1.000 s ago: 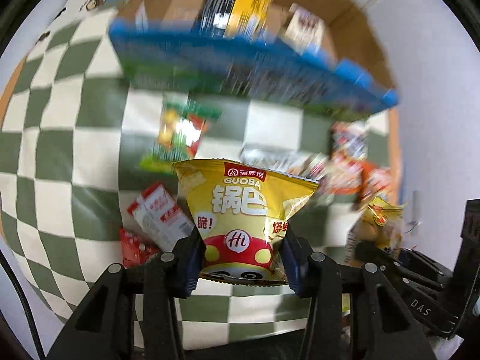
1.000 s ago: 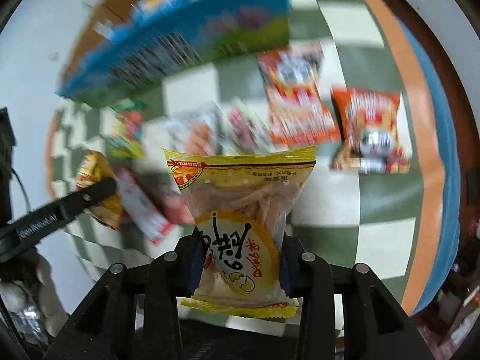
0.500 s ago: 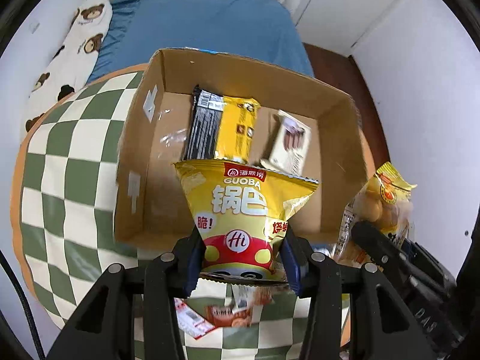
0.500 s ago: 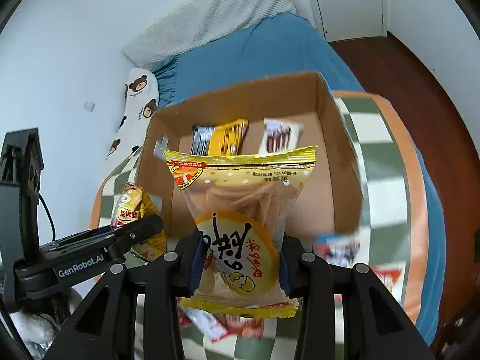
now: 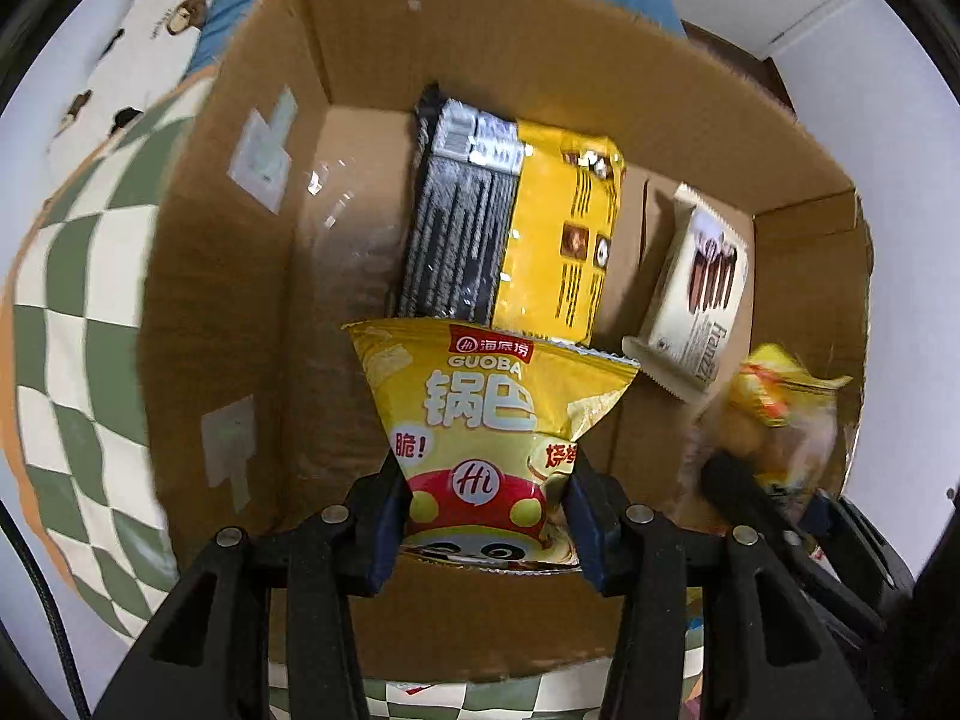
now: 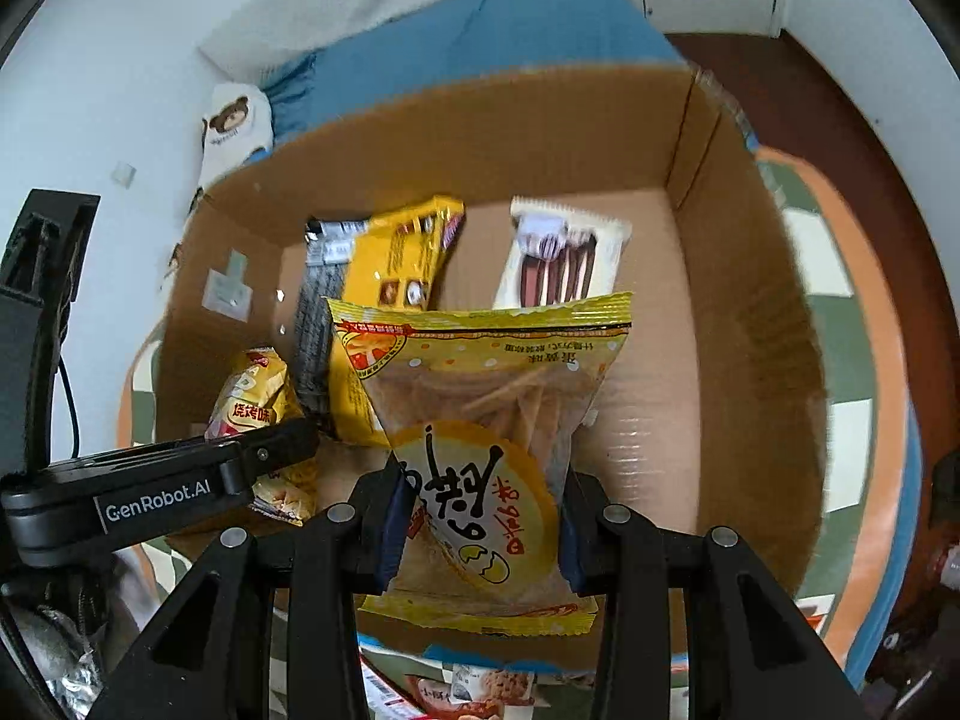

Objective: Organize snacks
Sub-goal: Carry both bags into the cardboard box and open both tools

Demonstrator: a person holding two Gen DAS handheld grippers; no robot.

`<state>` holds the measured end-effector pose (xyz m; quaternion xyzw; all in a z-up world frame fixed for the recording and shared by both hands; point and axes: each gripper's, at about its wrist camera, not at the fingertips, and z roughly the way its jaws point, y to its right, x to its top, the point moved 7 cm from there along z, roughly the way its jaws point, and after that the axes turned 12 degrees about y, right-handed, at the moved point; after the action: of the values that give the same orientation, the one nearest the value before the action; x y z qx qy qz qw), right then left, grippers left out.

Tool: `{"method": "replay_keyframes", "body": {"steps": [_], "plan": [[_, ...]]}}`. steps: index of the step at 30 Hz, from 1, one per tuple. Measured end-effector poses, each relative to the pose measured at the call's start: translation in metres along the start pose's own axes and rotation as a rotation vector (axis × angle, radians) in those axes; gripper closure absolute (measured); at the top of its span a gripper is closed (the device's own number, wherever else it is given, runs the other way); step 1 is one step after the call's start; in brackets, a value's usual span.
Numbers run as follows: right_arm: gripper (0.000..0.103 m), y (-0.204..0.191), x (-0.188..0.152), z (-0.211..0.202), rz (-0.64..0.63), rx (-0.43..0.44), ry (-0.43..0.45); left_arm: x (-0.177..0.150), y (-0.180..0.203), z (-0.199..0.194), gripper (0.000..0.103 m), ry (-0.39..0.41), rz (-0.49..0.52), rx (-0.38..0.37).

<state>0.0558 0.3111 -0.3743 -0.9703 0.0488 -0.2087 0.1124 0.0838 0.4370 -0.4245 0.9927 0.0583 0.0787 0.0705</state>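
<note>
My left gripper [image 5: 486, 516] grips a yellow GUOBA crisp bag [image 5: 480, 402] by its lower part. Its jaws are starting to open, though the pads still press the bag. In the right wrist view my right gripper [image 6: 480, 516] is shut on a yellow and clear egg-stick snack bag [image 6: 480, 372]. Both bags hang over the open cardboard box [image 5: 372, 30], near its front wall. On the box floor lie a black-and-yellow pack [image 5: 510, 228] and a white wafer pack [image 5: 696, 294]. The right gripper's bag shows blurred at the right [image 5: 780, 402].
The box stands on a green-and-white checked cloth [image 5: 66, 360]. Loose snack packets [image 6: 480, 684] lie on the cloth just in front of the box. A blue bed [image 6: 510, 30] and a bear-print pillow [image 5: 150, 30] lie beyond it, and wooden floor [image 6: 870, 90] to the right.
Both grippers have travelled from above the loose snacks on the cloth to above the box, and the box now fills both views. Each still carries its bag.
</note>
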Motion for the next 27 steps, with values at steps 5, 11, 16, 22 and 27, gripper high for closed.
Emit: {"method": "replay_keyframes", "body": {"steps": [5,11,16,22,27], "plan": [[0.014,0.008,-0.013,0.021,0.006,0.005,-0.089,-0.003,-0.011,0.011,0.015,0.013,0.011,0.040],[0.014,0.015,-0.018,0.025,-0.008,-0.029,-0.109,-0.007,-0.014,0.010,0.015,0.041,0.022,0.044],[0.014,0.017,-0.017,0.015,-0.015,-0.063,-0.089,-0.008,-0.014,-0.003,0.015,0.097,0.046,0.072],[0.014,0.022,-0.016,-0.012,-0.047,-0.120,-0.027,-0.022,-0.010,-0.033,0.015,0.210,0.080,0.092],[0.014,0.024,-0.017,-0.038,-0.065,-0.141,0.038,-0.036,-0.011,-0.061,0.015,0.295,0.103,0.106]]}}
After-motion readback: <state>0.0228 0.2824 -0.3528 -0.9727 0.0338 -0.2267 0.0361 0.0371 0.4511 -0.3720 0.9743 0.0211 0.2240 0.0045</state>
